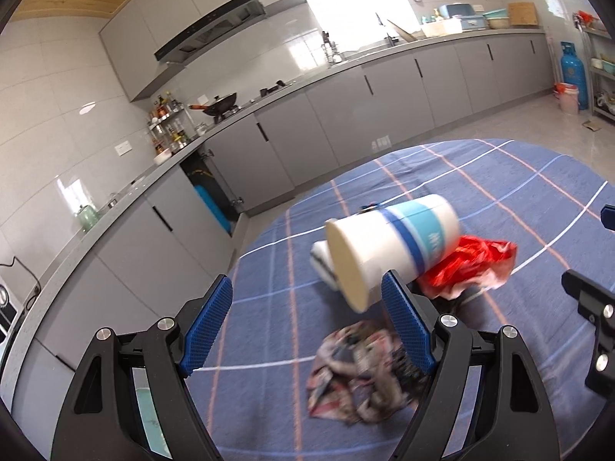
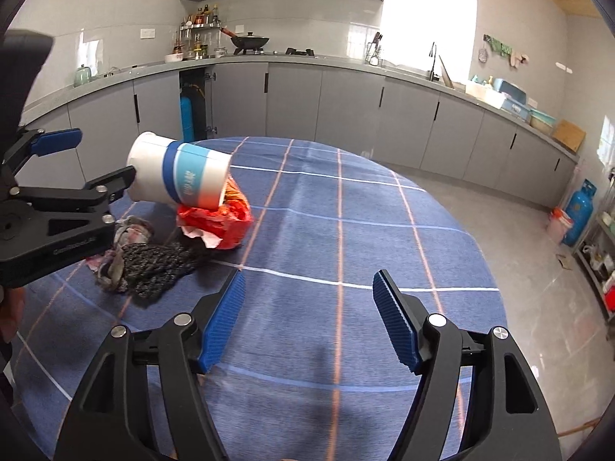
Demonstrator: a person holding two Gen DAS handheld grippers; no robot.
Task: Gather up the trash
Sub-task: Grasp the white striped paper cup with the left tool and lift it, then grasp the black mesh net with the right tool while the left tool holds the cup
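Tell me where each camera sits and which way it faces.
Left wrist: sits on the left gripper and looks along its open fingers at the tilted cup, the red wrapper and the counter. Part of the right gripper shows at the right edge.
Right wrist: sits on the right gripper and looks across the table to the wok. Its own open fingers show below, and the left gripper shows at the left.
Shared: cup, wrapper, table, wok, counter.
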